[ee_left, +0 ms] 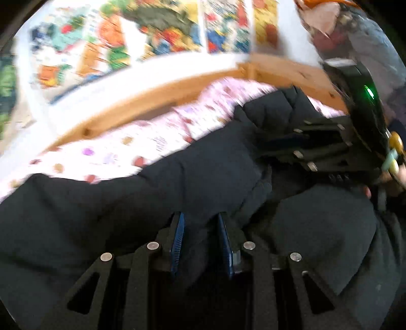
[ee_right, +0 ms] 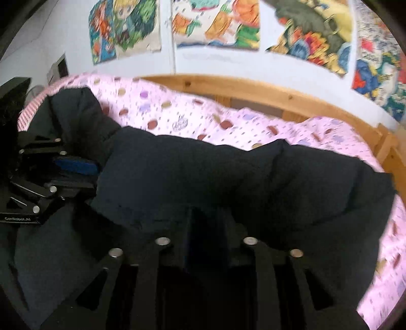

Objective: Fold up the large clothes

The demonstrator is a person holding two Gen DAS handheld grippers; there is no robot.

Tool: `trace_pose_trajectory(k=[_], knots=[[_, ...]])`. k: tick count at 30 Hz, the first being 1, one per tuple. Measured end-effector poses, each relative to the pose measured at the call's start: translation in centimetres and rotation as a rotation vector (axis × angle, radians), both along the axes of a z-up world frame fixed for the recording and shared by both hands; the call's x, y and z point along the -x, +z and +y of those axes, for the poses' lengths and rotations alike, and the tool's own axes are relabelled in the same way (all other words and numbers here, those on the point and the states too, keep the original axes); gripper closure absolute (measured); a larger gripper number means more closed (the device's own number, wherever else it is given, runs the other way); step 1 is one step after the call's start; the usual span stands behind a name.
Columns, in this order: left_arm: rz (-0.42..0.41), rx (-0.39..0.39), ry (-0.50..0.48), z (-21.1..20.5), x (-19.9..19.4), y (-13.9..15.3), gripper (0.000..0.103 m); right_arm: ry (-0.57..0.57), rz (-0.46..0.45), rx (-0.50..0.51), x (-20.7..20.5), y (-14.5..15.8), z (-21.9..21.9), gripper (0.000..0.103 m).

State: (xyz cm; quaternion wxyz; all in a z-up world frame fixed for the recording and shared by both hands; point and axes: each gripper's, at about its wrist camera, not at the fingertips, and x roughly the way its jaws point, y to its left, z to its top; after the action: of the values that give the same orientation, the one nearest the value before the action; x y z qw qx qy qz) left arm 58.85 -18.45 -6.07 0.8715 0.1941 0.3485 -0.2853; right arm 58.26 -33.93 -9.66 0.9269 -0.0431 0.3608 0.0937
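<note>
Posters (ee_right: 215,25) above pink bedsheet (ee_right: 192,114)

The padded jacket (ee_right: 228,177) is plain black, without print. Beneath it the bedsheet (ee_right: 192,114) is pale pink, strewn with small dashes and dots in brown, purple and tan. The bed frame (ee_right: 291,96) at twelve o'clock is honey-coloured pine. The posters (ee_right: 218,22) above are orange, green, blue and yellow. Blue pads (ee_left: 177,236) line the black left gripper (ee_left: 200,228).

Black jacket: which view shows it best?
The right wrist view: the jacket stretches nearly end to end across the pink sheet, fairly sharp. The left wrist view shows it closer, cropped by the frame edges and more blurred.
</note>
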Motion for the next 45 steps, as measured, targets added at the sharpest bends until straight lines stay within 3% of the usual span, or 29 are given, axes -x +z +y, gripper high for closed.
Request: trace_pose_trajectory(k=[2,4,6,8,10,18,28,36,45], knots=[[-0.022,0.03,0.048,0.4,0.9,1.4,0.076,-0.028,-0.035,0.007,1.9,0.8,-1.1,0.044],[-0.019,0.109,0.095,1.7,1.7,3.2,0.072,-0.046,-0.079,0.02,3.8,2.4,-1.7,0.042],[-0.021,0.168,0.139,2.8,2.6,5.0,0.058,-0.054,-0.097,0.027,5.8,3.7,-1.9,0.04],[-0.04,0.209,0.168,3.7,3.5,6.4,0.019,-0.068,-0.13,0.043,7.9,5.8,-1.8,0.03],[-0.078,0.278,0.188,5.2,5.7,8.4,0.012,-0.09,-0.181,0.06,10.2,8.1,-2.0,0.022],[-0.173,0.28,0.286,7.4,12.6,14.4,0.004,-0.15,-0.28,-0.006,18.1,15.3,-1.8,0.011],[-0.293,0.255,0.238,9.4,24.2,21.3,0.001,-0.097,-0.35,0.01,28.0,20.7,1.9,0.01],[-0.341,0.247,0.273,12.0,31.9,22.1,0.001,-0.092,-0.38,0.012,35.5,22.4,3.6,0.009],[-0.364,0.226,0.213,12.4,40.3,21.3,0.001,-0.094,-0.385,0.007,42.6,21.6,4.7,0.009]])
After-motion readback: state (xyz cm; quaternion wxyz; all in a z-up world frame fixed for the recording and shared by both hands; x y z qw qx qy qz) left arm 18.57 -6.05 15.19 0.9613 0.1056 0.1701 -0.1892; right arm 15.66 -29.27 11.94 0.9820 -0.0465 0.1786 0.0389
